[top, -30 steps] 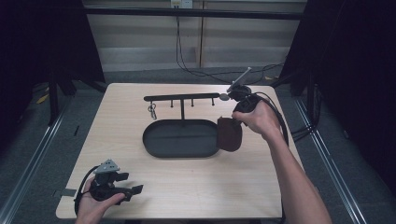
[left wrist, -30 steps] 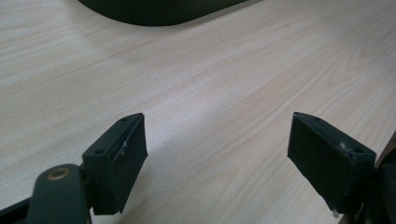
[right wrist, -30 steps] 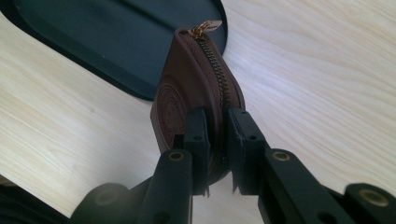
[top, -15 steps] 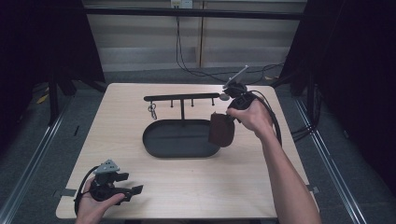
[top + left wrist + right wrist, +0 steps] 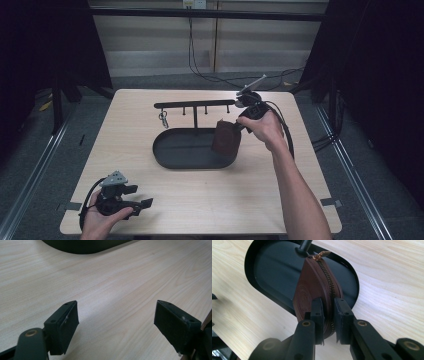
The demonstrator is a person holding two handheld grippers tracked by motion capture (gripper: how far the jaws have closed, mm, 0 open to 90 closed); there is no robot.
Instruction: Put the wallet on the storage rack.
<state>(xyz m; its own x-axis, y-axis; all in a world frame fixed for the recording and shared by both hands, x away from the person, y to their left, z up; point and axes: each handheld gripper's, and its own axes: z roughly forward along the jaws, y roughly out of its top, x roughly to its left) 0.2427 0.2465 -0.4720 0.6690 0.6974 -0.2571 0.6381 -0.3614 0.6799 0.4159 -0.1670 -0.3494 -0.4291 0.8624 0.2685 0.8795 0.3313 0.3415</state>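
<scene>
Holding a brown zippered pouch [image 5: 317,287] by its edge, my right gripper [image 5: 328,315] is clamped on it over the right end of the black oval tray [image 5: 172,152], centre of the high view. Its long axis runs away from the jaws, gold zipper pull [image 5: 320,255] at the far end, near the rack post [image 5: 303,247]. Compared with a second ago, the pouch sits slightly further left over the tray. My left gripper [image 5: 116,322], lower left, rests spread wide, grasping nothing.

On the worktop [image 5: 200,200], the tray [image 5: 172,152] lies mid-table, the pouch [image 5: 226,140] over its right end, the key [image 5: 163,119] hanging from the rack [image 5: 195,105] behind.
</scene>
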